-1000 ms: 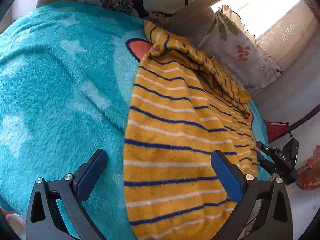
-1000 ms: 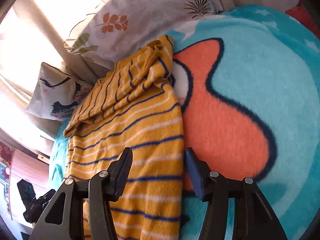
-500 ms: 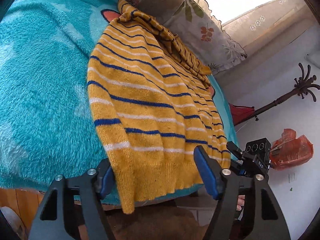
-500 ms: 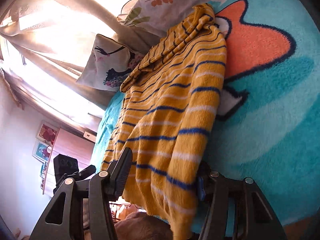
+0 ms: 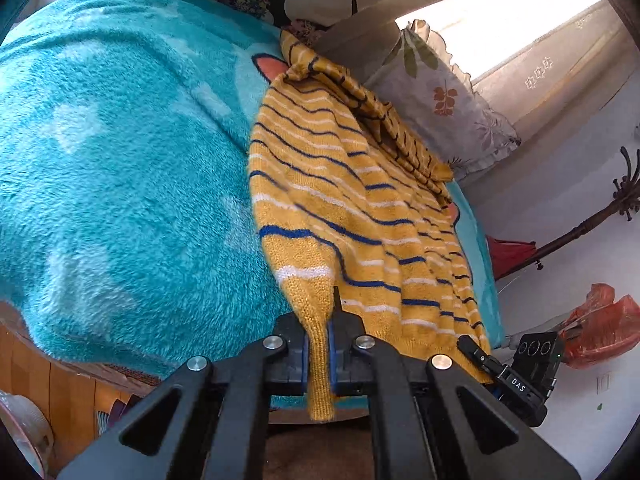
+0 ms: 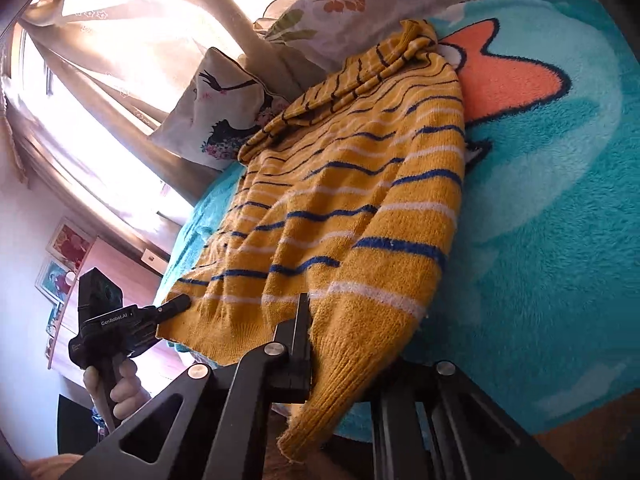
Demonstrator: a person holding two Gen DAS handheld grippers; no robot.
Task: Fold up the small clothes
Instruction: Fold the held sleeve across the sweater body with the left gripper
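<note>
A yellow knit sweater [image 5: 340, 200] with blue and white stripes lies on a teal fleece blanket [image 5: 120, 160], its sleeves folded across the far end. My left gripper [image 5: 319, 344] is shut on the sweater's near left hem corner at the bed edge. My right gripper [image 6: 336, 344] is shut on the near right hem corner of the sweater [image 6: 360, 208]; its right finger is hidden by the cloth. The hem is lifted between the two. Each gripper shows in the other's view, the right in the left wrist view [image 5: 476, 356] and the left in the right wrist view [image 6: 172, 306].
Two pillows [image 5: 452, 92] [image 6: 216, 108] lean at the head of the bed under a bright curtained window [image 6: 100, 60]. The blanket [image 6: 560, 200] has an orange patch. A coat stand [image 5: 600, 216] and a red bag [image 5: 596, 320] are beside the bed.
Both grippers were open over the sweater's hem; both have closed on its near corners and raised the hem at the bed edge.
</note>
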